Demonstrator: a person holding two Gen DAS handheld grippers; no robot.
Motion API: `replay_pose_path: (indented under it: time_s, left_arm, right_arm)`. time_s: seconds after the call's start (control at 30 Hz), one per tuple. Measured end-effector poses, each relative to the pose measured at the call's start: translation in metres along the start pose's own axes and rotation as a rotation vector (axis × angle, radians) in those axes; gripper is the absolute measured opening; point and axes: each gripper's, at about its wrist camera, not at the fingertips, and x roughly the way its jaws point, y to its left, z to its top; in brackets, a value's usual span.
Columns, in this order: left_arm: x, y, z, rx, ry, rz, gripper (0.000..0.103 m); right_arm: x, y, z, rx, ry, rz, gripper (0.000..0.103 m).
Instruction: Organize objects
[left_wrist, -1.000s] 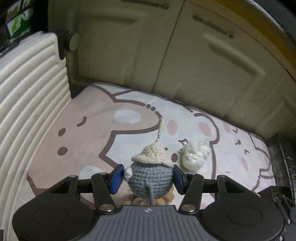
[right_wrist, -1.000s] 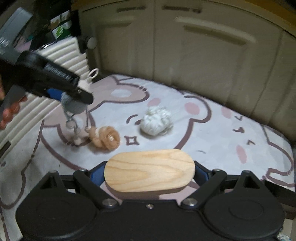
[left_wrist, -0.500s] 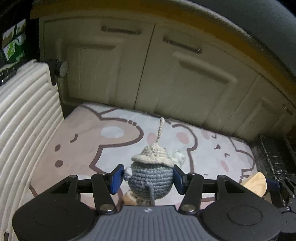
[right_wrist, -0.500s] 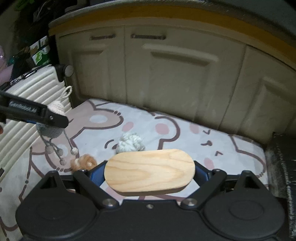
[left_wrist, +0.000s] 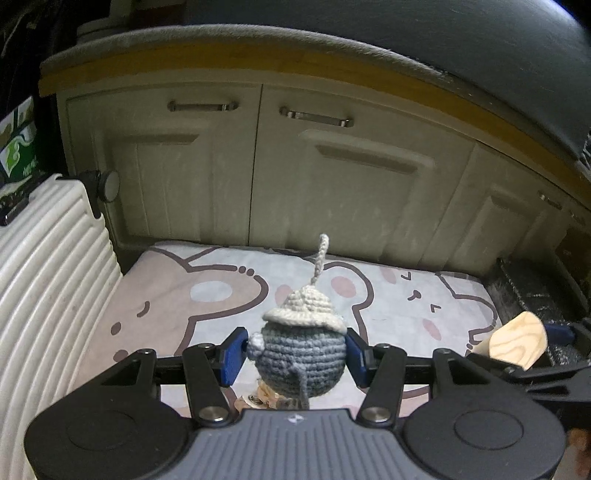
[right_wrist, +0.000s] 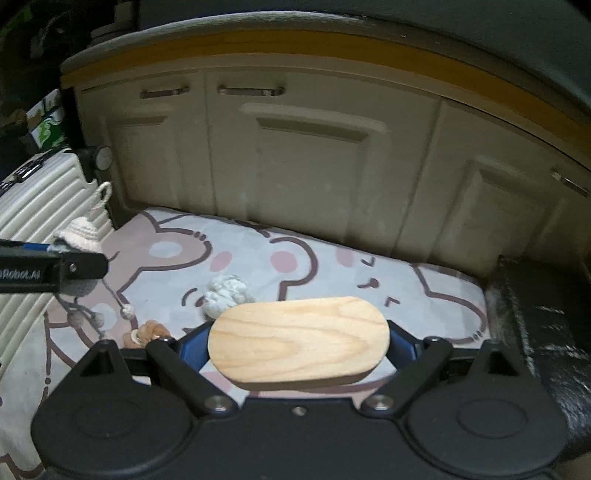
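Observation:
My left gripper (left_wrist: 297, 356) is shut on a grey crochet doll (left_wrist: 301, 360) with a cream hat, held well above the cartoon bear mat (left_wrist: 207, 295). The doll also shows in the right wrist view (right_wrist: 79, 236), its beaded strings dangling. My right gripper (right_wrist: 297, 341) is shut on an oval wooden board (right_wrist: 297, 341), held flat above the mat; the board's end shows in the left wrist view (left_wrist: 517, 345). A white yarn ball (right_wrist: 225, 295) and a tan crochet piece (right_wrist: 147, 332) lie on the mat below.
A white ribbed suitcase (left_wrist: 40, 277) stands along the mat's left side. Cream cabinet doors (left_wrist: 295, 184) with metal handles close the back. A dark block (right_wrist: 535, 332) borders the mat's right edge.
Both grippers have risen and tilted up with their loads. The mat and its loose items look farther below, and more of the cabinet front and countertop edge is in view.

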Motion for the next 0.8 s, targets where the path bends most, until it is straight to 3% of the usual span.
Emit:
replay_pose_path:
  time_s: [0.43,0.8]
  left_arm:
    - [-0.009,-0.032,-0.002,0.074,0.005,0.017,0.056]
    - [-0.015,-0.081,-0.004,0.108,-0.003,-0.111,0.056]
  right_arm:
    - [-0.023,-0.031,-0.009,0.079,-0.010,-0.048,0.094]
    - [-0.043,-0.097,-0.027,0.173,-0.027,-0.129,0.094]
